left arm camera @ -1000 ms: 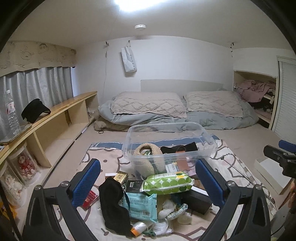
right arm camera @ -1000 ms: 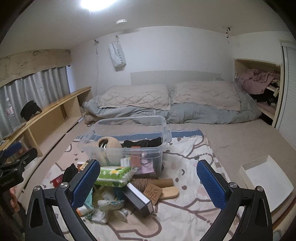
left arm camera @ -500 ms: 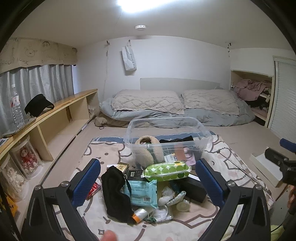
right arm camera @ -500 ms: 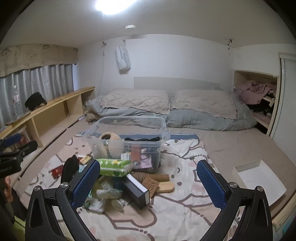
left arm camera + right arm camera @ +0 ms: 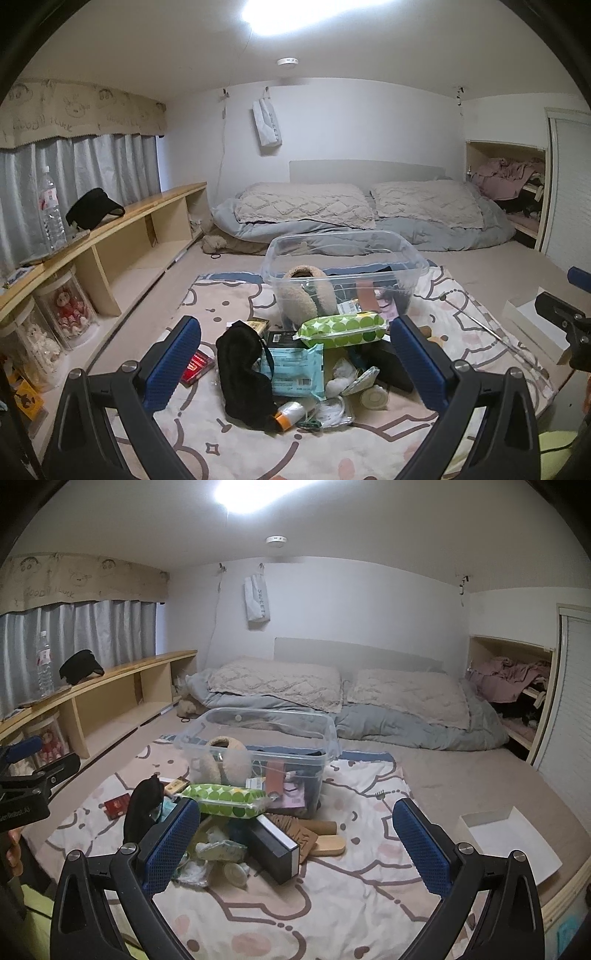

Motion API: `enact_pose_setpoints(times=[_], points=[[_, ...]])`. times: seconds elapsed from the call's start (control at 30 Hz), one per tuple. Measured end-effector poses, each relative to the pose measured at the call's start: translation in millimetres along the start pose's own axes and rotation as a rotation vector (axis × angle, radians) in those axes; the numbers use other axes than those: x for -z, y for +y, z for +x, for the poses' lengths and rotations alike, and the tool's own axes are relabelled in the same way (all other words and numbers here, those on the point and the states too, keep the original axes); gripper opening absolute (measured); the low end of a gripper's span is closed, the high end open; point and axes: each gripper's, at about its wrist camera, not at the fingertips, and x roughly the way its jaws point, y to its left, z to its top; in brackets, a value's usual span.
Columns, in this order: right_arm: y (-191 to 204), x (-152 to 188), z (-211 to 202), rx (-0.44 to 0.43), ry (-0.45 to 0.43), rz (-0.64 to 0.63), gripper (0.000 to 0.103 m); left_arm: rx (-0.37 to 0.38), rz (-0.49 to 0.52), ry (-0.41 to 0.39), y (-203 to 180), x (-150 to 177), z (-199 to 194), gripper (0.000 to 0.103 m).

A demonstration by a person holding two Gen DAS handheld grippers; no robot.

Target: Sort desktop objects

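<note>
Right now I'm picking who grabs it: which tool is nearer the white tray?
Right. The white tray lies just right of the right tool; the left tool sits across the clutter pile.

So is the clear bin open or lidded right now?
Open. The clear bin shows a bare rim with no lid on it, and fluffy earmuffs rise past the rim from inside. Both views agree.

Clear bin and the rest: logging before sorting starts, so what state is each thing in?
Clear bin: lidless, partly filled.
Wipes pack: atop the pile, outside bin.
White tray: empty.
Bottle: upright, capped.
Left gripper: open, empty.
Right gripper: open, empty.
</note>
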Motion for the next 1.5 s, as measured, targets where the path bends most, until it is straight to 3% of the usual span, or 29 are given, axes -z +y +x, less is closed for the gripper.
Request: enact_pose_setpoints(times=[0.3, 0.77, 1.5], points=[[-7, 5, -6, 0.033, -0.024, 0.036, 0.103, -0.009, 0.048, -0.013, -7, 10, -3, 0.103], [12, 9, -2, 0.029, 0.022, -0.052, 0.103, 0.003, 0.027, 0.01, -1, 13, 2, 0.103], [4, 9, 1, 0.03, 0.045, -0.016, 0.103, 0.009, 0.033, 0.003, 3, 14, -1, 0.103]])
